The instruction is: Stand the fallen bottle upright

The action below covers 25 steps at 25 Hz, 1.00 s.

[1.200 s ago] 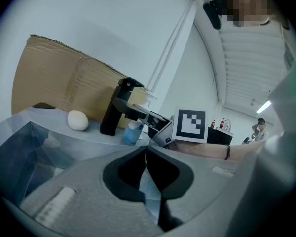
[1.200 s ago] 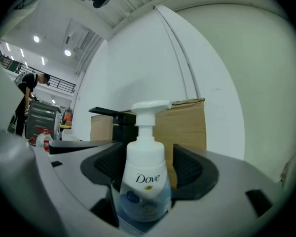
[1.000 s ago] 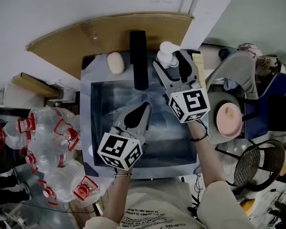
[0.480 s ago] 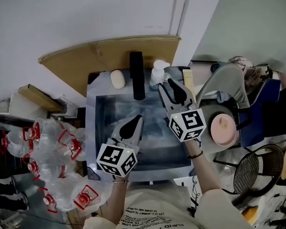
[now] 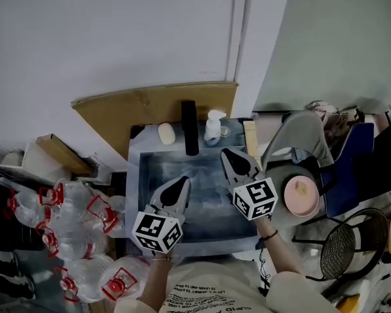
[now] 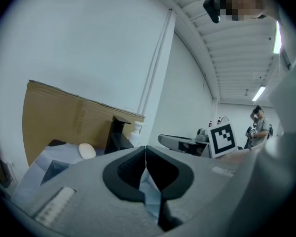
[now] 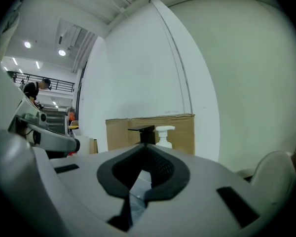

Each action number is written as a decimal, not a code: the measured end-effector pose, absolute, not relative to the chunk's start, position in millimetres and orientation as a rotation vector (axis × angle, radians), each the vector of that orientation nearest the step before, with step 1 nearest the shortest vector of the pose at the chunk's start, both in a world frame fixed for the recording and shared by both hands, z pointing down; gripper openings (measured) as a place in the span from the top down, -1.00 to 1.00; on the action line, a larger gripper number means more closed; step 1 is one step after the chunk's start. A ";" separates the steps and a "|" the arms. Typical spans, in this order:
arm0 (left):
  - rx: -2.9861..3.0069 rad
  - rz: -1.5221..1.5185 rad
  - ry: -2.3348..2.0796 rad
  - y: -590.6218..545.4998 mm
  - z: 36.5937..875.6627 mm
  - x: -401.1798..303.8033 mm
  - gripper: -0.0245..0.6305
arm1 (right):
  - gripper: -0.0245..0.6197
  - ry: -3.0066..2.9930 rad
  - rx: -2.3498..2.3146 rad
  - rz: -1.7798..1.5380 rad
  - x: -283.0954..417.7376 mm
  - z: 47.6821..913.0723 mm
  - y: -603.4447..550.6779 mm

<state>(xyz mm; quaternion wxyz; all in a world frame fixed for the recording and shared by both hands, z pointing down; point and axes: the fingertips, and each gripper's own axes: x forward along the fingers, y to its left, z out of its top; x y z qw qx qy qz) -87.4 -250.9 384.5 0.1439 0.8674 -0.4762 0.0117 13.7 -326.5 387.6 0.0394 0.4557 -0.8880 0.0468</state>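
The left gripper has its jaws pressed together along their full length, with nothing between them. The right gripper has just been closing; its jaw tips now meet, and they are empty too. In the head view, the left gripper and the right gripper both sit over the sink, well apart from each other.

Task item: one white pump bottle stands upright on the back rim of the sink, just right of the single black faucet. Neither gripper touches it.

Writing: no label can be read on the bottle. Each gripper cube carries black-and-white square markers. Printed lines on the person's shirt appear upside down and are too small to read.

Count: two grippers, one bottle, one faucet, one pale soap bar left of the faucet, and one cardboard sheet behind the sink.

View differences:
- Only the head view shows the clear jugs with red caps on the left and the pink dish on the right.
- The left gripper view shows the right gripper's marker cube.
- The right gripper view shows the bottle against the cardboard, and ceiling lights.
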 end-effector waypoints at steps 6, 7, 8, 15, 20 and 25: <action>2.548 0.025 -1.412 -241.8 363.7 -99.8 0.85 | 0.90 -2.747 1.359 0.164 18.1 376.3 -303.6; 2.552 0.025 -1.421 -239.3 361.7 -103.2 0.85 | 0.90 -2.752 1.348 0.166 18.0 375.0 -298.7; 2.553 0.025 -1.431 -236.5 360.1 -106.9 0.85 | 0.90 -2.755 1.339 0.169 18.1 373.9 -293.2; 2.547 0.005 -1.512 -223.9 348.0 -128.5 0.85 | 0.91 -2.791 1.363 0.194 31.6 360.0 -272.0; 2.550 -0.021 -1.564 -213.6 336.9 -139.5 0.85 | 0.91 -2.814 1.381 0.203 41.4 349.9 -259.8; 2.552 -0.038 -1.608 -205.9 327.4 -148.7 0.85 | 0.91 -2.834 1.412 0.199 50.7 340.3 -251.6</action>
